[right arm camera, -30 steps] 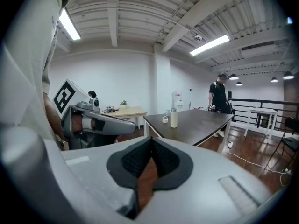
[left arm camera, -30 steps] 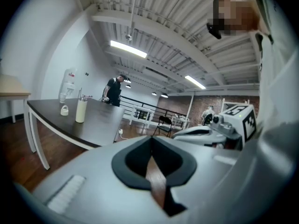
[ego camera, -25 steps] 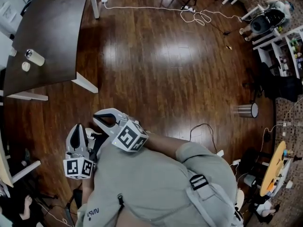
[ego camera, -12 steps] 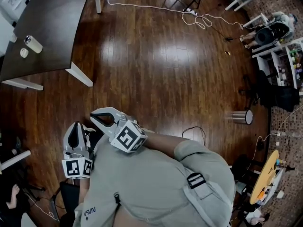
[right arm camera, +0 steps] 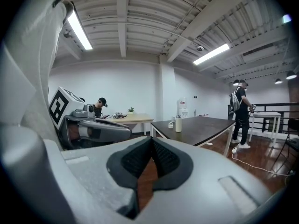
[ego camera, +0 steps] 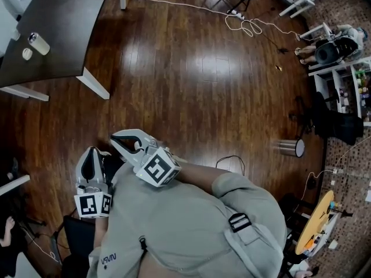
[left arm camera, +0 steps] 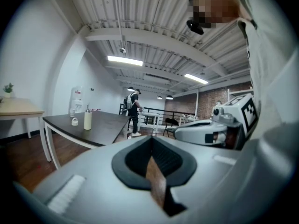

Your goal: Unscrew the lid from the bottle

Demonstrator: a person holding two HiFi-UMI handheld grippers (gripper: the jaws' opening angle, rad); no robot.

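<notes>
Right now both claws are pressed shut, nothing between: left gripper (left arm camera: 152,143) & right gripper (right arm camera: 150,144) sit side by side, near the person's chest (ego camera: 174,225), over the wood floor (ego camera: 197,91). Bottle (ego camera: 39,43) stands upright on the dark table (ego camera: 64,22) at far left, well apart from both grippers. Small white item (ego camera: 27,54) is just left of it; can't tell if it's the lid. Someone w/ a backpack (left arm camera: 133,107) stands beyond the table.
</notes>
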